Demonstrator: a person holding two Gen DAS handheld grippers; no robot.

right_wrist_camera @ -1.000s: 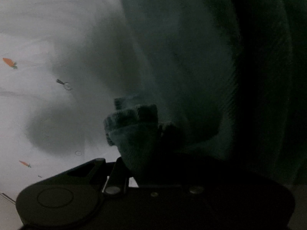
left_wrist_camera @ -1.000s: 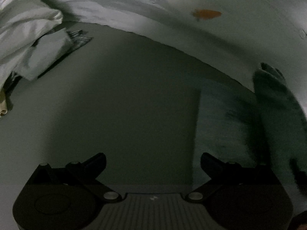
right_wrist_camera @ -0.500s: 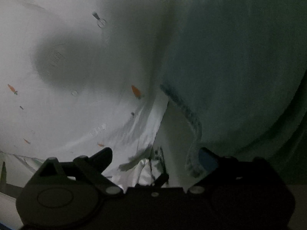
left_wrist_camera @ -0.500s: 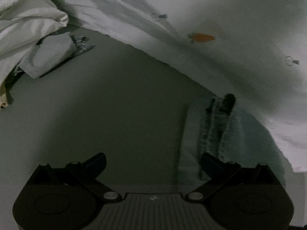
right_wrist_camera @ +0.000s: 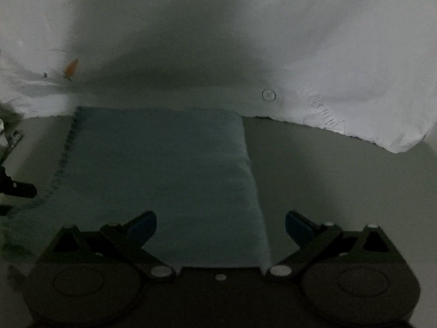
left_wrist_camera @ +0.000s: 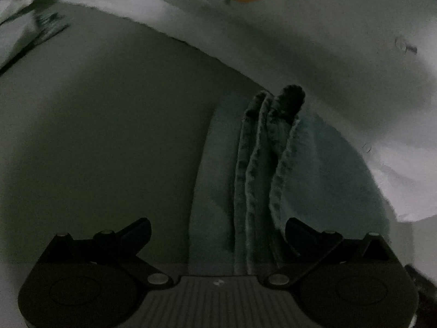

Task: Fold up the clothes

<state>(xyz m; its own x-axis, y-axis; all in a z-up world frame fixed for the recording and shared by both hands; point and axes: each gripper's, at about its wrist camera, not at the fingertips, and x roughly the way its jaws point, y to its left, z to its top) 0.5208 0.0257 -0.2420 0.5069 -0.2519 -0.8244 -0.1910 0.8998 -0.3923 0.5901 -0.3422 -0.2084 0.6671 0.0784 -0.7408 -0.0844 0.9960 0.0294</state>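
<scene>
A folded blue-green towel [right_wrist_camera: 164, 169] lies flat on the grey table [right_wrist_camera: 327, 180]. In the left wrist view I see its stacked, stitched edges [left_wrist_camera: 262, 169] end-on, running between my fingers. My left gripper [left_wrist_camera: 218, 232] is open and empty, low at the towel's layered side. My right gripper [right_wrist_camera: 220, 225] is open and empty, just above the towel's near end; its left fingertip [right_wrist_camera: 143, 224] is over the cloth. The towel's far end touches a white carrot-print cloth [right_wrist_camera: 327, 41].
The white carrot-print cloth [left_wrist_camera: 300, 27] covers the table's far side in both views. A crumpled white and checked garment [left_wrist_camera: 32, 24] lies at the far left of the left wrist view. Part of the other gripper [right_wrist_camera: 16, 188] shows at the right wrist view's left edge.
My right gripper, shut on the towel a second ago, has let go and now hovers open over the folded towel. My left gripper moved closer to the towel's layered edge.
</scene>
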